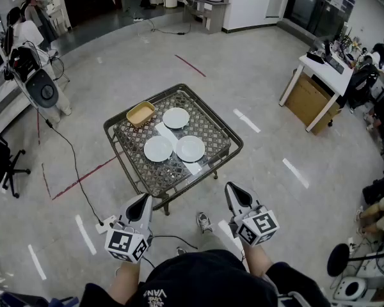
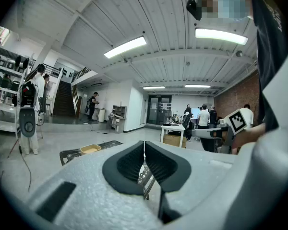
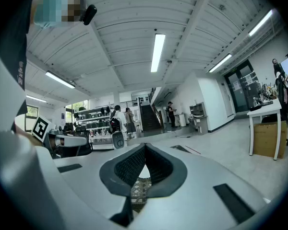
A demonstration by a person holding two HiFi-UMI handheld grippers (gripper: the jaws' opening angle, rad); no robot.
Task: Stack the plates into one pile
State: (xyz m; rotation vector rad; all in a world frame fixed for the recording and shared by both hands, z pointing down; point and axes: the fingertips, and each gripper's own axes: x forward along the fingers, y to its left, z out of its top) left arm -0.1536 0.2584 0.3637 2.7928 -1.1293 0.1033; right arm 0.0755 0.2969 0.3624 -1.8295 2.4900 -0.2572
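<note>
Head view: the left gripper (image 1: pixel 143 200) and right gripper (image 1: pixel 233 188) are held level, each with its fingers closed together on nothing. Well ahead of the fingertips, three white plates are laid unstacked on a wicker table (image 1: pixel 208 123): left plate (image 1: pixel 158 148), right plate (image 1: pixel 191 148), far plate (image 1: pixel 176 118). A yellow dish (image 1: pixel 141 114) is set just left of the far plate.

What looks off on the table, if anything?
Nothing spilled or broken. Three white plates lie flat, unstacked, on the table; white paper-like strips lie among them, a tan dish at one corner.
</note>
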